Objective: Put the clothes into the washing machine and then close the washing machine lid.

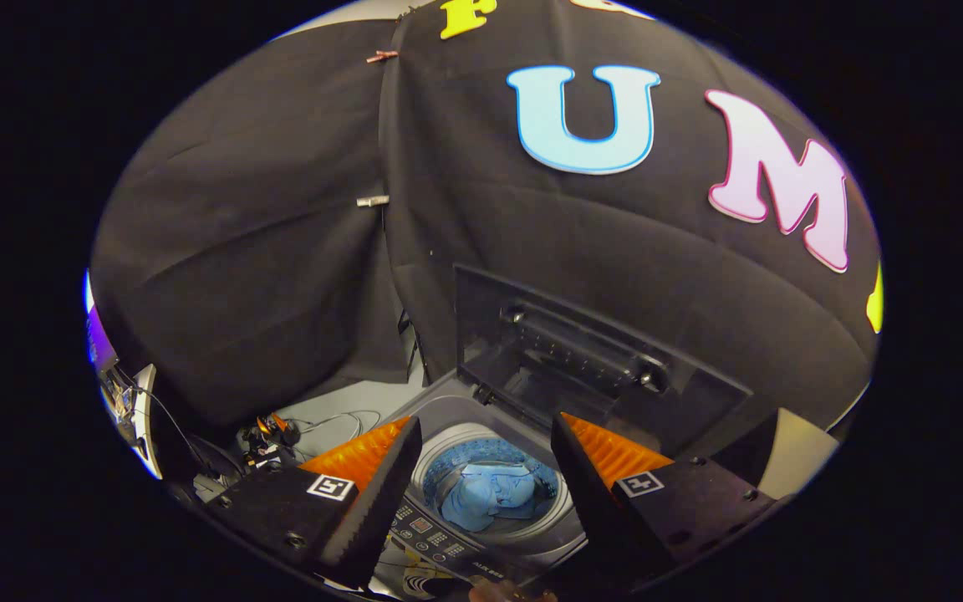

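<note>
Booth: black cloth wall (281, 251) hangs in folds behind everything, two panels meeting at a seam held by small clips (372, 201).
Floor: a pale patch of floor (364, 401) shows at the foot of the cloth, with loose cables (339, 422) lying on it.
Washing machine: a top-loading washing machine (490, 468) stands below the hand-held gripper, seen from above; its round drum opening sits in the gap between the two fingers.
Lid: the washing machine lid (590, 351) stands raised at the back of the machine, leaning toward the cloth wall, its dark inner face turned to the camera, beyond the fingers.
Clothes: blue clothes (486, 493) lie bunched at the bottom of the drum, between the fingers in the view but well below them, touched by neither.
Control panel: a dark control panel (440, 539) with small buttons runs along the near edge of the machine, just under the fingertips.
Hand-held gripper: the hand-held gripper (486, 502) hovers over the drum with its fingers (373, 502) spread wide and nothing held between them.
Side clutter: left of the machine sits a small dark device (268, 435) with an orange part, and further left a pale upright object whose kind cannot be told.
</note>
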{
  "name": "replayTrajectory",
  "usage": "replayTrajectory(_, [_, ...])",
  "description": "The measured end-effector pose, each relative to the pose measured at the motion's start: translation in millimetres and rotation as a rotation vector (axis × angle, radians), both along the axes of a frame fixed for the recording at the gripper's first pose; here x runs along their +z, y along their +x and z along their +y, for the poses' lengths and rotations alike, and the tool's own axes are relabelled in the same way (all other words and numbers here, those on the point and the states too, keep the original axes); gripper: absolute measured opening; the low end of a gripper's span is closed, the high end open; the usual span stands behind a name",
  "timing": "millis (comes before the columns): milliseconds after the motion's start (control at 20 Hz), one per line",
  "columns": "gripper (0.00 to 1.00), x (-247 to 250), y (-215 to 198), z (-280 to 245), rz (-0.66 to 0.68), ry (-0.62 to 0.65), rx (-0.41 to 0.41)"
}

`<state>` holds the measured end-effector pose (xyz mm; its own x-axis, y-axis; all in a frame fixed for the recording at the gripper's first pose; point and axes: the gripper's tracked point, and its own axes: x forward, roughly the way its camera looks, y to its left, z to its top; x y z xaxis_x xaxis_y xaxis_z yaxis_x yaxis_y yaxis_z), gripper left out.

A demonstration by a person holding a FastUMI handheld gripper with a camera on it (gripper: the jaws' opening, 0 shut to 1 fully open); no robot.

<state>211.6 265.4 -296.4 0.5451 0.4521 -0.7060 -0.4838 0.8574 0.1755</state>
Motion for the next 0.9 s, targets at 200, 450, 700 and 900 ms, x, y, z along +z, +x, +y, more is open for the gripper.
replayTrajectory(200, [0.98, 64, -18, -30, -0.1, 0.033, -0.034])
replayTrajectory(450, [0.99, 126, -40, -93, -0.24, 0.04, -0.114])
replayTrajectory(700, [0.99, 175, -64, -175, -0.301, 0.078, -0.261])
replayTrajectory(900, [0.99, 197, -88, -233, -0.361, 0.039, -0.336])
